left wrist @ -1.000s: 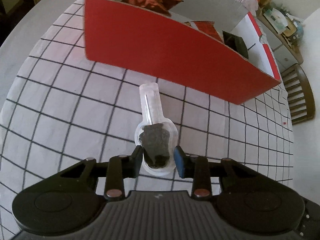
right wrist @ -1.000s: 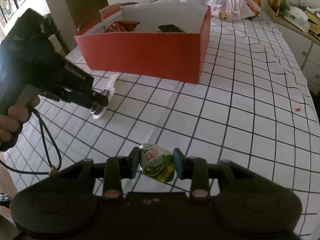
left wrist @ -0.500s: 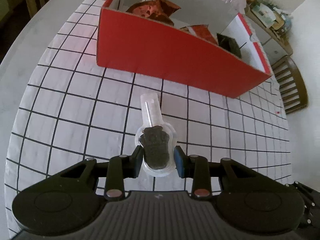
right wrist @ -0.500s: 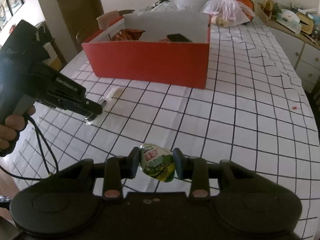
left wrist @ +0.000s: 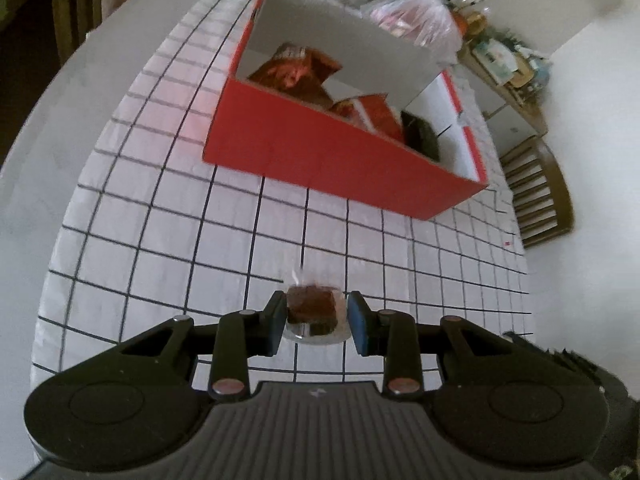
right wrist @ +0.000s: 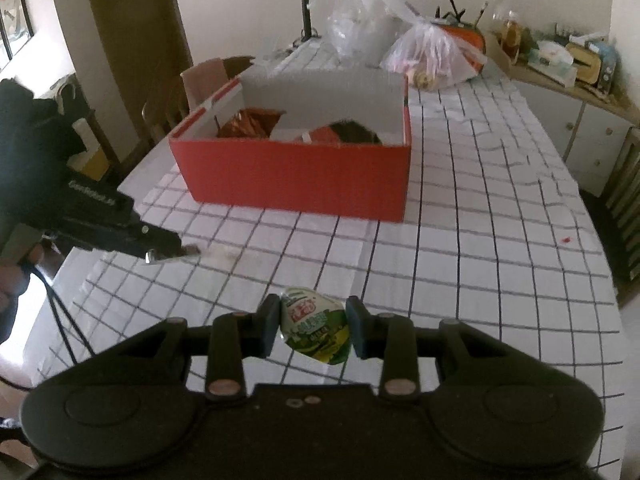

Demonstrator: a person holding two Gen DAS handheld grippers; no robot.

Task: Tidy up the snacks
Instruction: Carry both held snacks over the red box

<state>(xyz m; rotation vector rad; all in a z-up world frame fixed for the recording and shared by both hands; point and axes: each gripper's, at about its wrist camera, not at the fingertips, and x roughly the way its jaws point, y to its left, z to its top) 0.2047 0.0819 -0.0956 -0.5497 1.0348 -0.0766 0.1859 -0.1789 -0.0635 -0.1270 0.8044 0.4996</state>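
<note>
1. The left claw [left wrist: 316,318] is closed on a clear-wrapped dark snack [left wrist: 311,309], held clear above the tabletop [left wrist: 168,240]; the right claw [right wrist: 313,326] pinches a green jelly cup [right wrist: 315,328], also lifted.
2. Both look light. The wrapper is probably slick and crushable, and the cup's foil lid thin, so the body is the place to grip.
3. Ahead of both claws sits the red box [left wrist: 340,160], open-topped and already holding packets.
4. The checked cloth is wrinkled; bags and a lamp stand beyond the box.

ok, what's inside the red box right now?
Inside the red box: two orange-red snack bags and a dark packet. The near wall covers their lower parts and the floor.
</note>
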